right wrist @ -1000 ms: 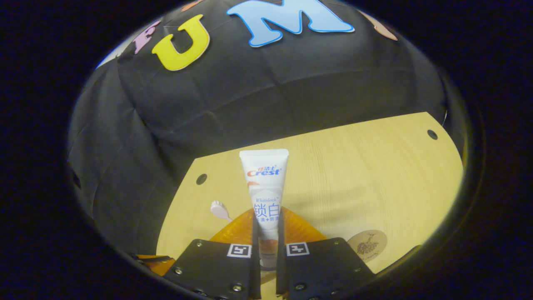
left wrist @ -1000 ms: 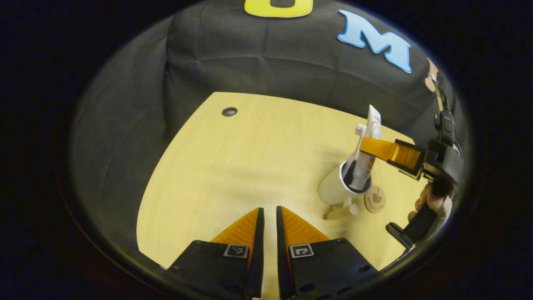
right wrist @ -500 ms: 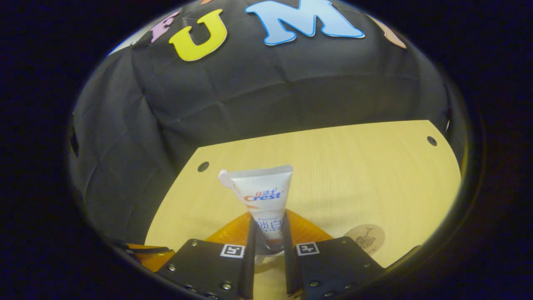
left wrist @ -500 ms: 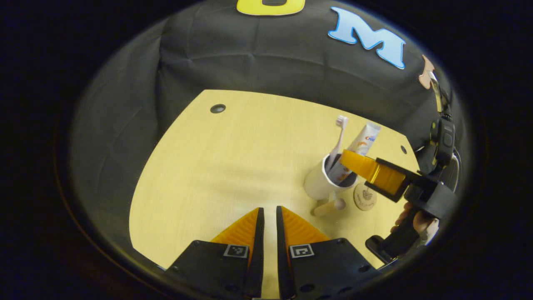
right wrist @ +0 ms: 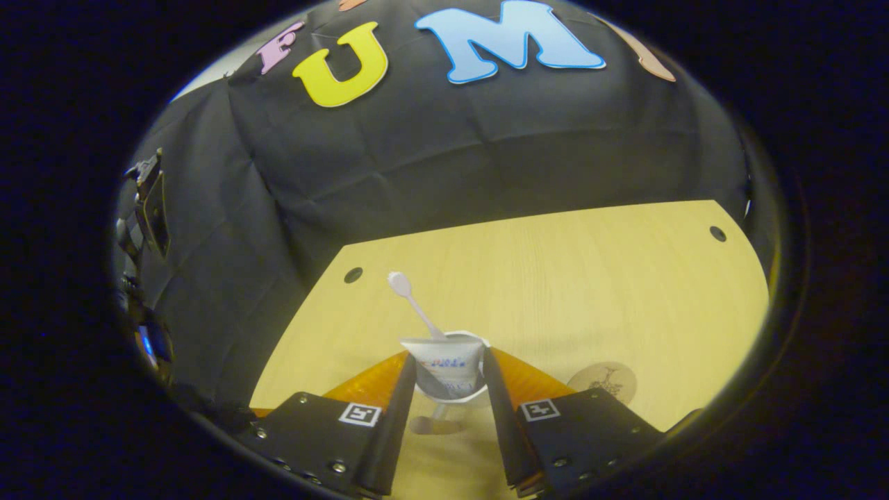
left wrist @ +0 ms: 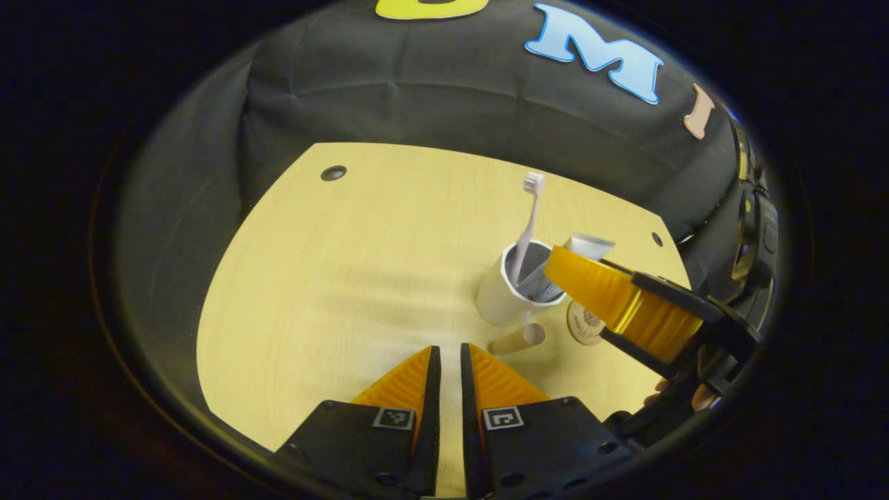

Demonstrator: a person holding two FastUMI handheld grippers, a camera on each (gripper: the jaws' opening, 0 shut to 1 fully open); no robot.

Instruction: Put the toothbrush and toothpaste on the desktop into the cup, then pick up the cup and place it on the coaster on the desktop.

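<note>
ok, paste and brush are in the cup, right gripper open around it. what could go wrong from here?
1. The right gripper straddles the white toothpaste tube, which leans out of the white cup; closing here could pinch the tube instead of the cup.
2. The tall white toothbrush makes the cup top-heavy; a tilted lift may tip it.
3. The round wooden coaster sits right beside the cup, so sliding could shove it.

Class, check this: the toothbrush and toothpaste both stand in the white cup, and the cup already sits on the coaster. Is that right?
Not quite. The toothbrush and toothpaste are in the white cup, but the cup stands on the desktop beside the coaster, as the left gripper view shows.
</note>
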